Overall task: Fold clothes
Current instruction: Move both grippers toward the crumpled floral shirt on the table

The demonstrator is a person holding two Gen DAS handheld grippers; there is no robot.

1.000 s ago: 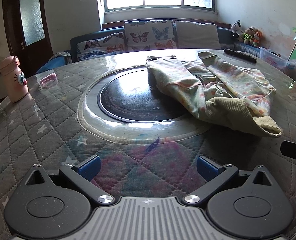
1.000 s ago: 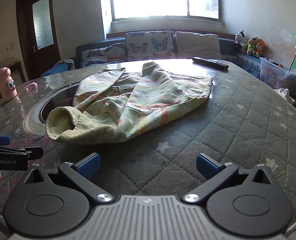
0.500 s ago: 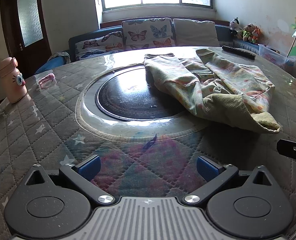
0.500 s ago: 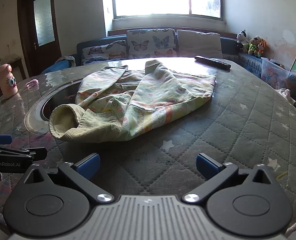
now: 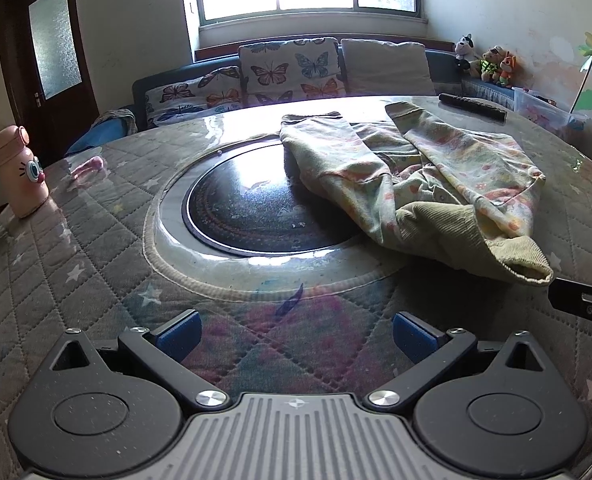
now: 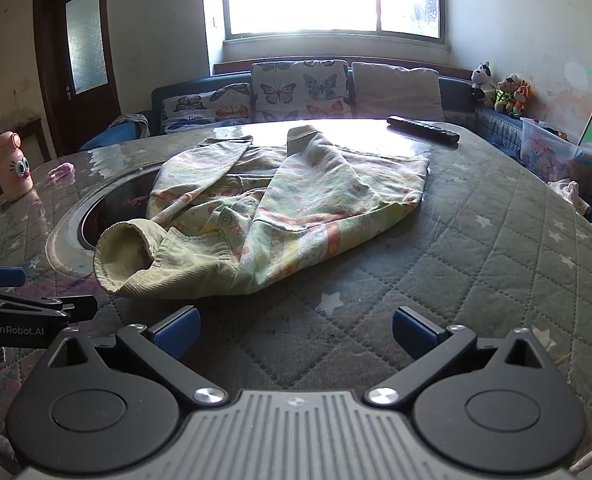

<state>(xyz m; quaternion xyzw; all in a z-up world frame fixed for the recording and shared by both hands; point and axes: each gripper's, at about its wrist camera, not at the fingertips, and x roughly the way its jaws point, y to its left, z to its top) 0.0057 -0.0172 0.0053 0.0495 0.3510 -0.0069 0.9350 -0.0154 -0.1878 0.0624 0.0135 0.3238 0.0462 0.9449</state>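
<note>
You have one garment (image 6: 280,208) to fold, a pale flowered jacket lying crumpled on the round quilted table (image 6: 495,264), partly over its dark centre disc (image 5: 264,208). Also on the table are one pink bottle (image 5: 18,172), one remote control (image 6: 423,129) and one small pink item (image 5: 88,167), too blurred to identify. Your left gripper (image 5: 296,330) and right gripper (image 6: 296,328) both have their fingers spread wide, holding and touching nothing, just short of the jacket's corduroy cuff (image 6: 126,258).
</note>
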